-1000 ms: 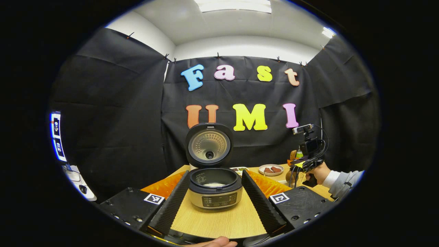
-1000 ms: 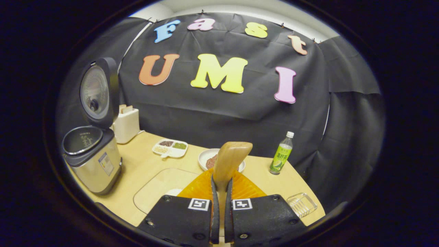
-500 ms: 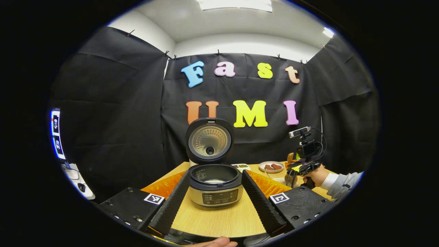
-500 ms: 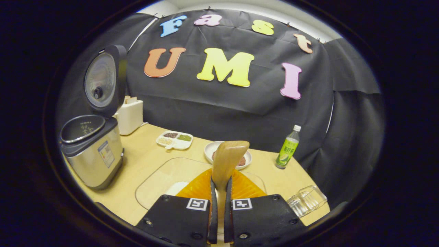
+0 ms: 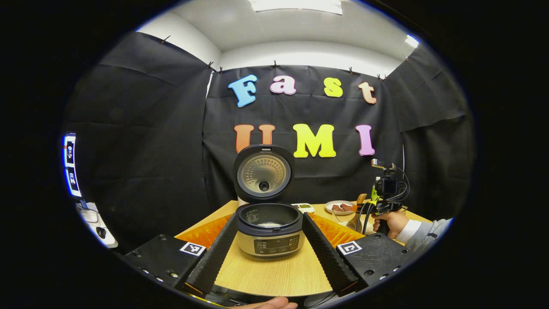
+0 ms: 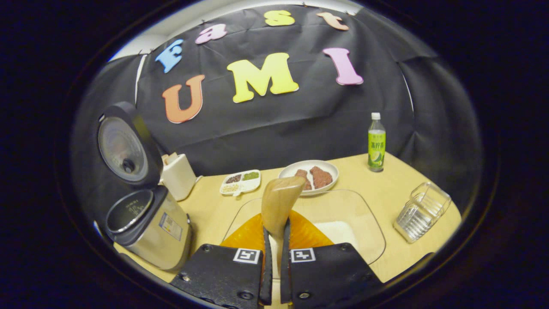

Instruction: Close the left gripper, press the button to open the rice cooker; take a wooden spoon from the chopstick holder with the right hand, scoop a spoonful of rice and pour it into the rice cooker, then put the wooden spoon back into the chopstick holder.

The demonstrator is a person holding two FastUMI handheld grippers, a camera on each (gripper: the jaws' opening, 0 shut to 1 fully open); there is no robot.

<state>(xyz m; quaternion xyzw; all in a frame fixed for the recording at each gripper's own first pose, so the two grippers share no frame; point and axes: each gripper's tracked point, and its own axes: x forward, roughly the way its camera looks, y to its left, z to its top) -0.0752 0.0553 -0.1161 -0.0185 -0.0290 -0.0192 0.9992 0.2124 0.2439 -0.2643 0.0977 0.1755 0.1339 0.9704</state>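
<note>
Right gripper (image 6: 274,251) clamped on light wooden spoon (image 6: 279,201), bowl above clear glass dish of white rice (image 6: 347,227). Left gripper (image 5: 268,253) spread wide, facing silver lid-up rice cooker (image 5: 269,229) on table.

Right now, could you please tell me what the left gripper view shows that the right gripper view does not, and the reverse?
Left gripper view: the front control panel of the silver rice cooker, white rice in its pot, and a person's hand.
Right gripper view: the right tool shut on a light wooden spoon, a clear glass dish of rice, a green bottle, a clear ribbed holder, a white toaster.
Shared: the open rice cooker, a round white plate of brown pieces, a white divided tray.
</note>
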